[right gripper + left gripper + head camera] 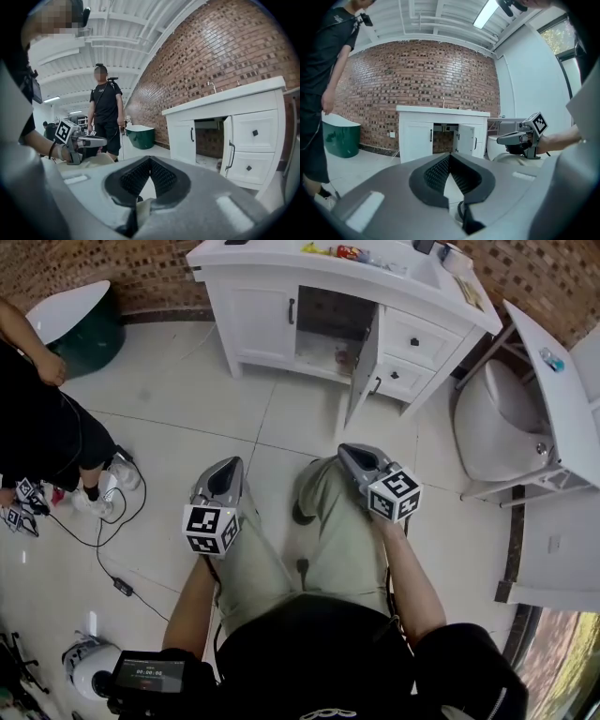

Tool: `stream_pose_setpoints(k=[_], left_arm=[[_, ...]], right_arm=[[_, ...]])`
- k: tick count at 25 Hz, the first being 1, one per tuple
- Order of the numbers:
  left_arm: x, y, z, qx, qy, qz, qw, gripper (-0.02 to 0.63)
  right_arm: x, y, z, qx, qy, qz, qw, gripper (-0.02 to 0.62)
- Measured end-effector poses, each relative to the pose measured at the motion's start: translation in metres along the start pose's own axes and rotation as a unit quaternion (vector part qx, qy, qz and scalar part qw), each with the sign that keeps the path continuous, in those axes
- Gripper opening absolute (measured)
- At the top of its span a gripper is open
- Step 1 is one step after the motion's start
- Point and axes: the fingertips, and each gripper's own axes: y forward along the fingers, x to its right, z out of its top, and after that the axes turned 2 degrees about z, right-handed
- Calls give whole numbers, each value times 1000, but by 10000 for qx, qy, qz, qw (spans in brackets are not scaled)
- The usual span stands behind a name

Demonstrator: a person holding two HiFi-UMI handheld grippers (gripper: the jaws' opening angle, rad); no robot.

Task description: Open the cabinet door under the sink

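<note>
Sink cabinet (pixel 281 282) is standing against the brick wall, straight ahead of both grippers and well apart from them across bare floor tile.

- Door (pixel 364 362) under the sink is already standing open. It is hanging on its right edge beside the drawers (pixel 412 338) and swinging out toward the person, its long axis upright. Its dark bar handle (pixel 230 157) is also running upright. The opening behind it is showing dark.
- The other door (pixel 262 320), toward the cabinet's left corner, is sitting shut.
- Left gripper (pixel 228 465) is hovering over the person's left knee with its jaws pressed together and nothing between them.
- Right gripper (pixel 354 451) is hovering over the right knee, also closed and empty. It is pointing toward the open door and lying nearer to it than the left one is.
- Judgement: the door step is looking done. If the left door is wanted too, the left gripper is sitting more in line with it.
- Around: a white toilet (pixel 497 427) is crowding the cabinet's right corner. A green bin (pixel 89 329) is sitting far left by the wall. A bystander (pixel 37 418) is standing at the left and a cable (pixel 112 549) is trailing on the floor. None of these is blocking the straight path to the cabinet front.
</note>
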Motion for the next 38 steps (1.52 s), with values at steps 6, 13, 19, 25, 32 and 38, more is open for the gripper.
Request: stream_pose_setpoints(k=[6,13,19,25,32,38], left_arm=[[7,6,0,-44,0,-66,10000,17],[4,4,-1,-32,-16,-68,10000,17],[4,3,-1,-14,-27,-69,10000,17],[3,3,-3,-15,-29,-63,10000,17],[5,2,-1,-22,-23,-60,10000,17],[4,2,1,-17,-19,-57,10000,17]], right_arm=[[9,-8,-2,-16,-20,-187,9998,-8],[8,-5,-7,-238,-201,-264,9992,-8],[6,-2,-10,-388,-320,-281,9983,-8],[5,0,-13,-446,-374,-276,9979,-8],[5,-2,-11,-456,-368,-270,9979,-8],[6,-2,-10,-456,-368,-273,9979,-8]])
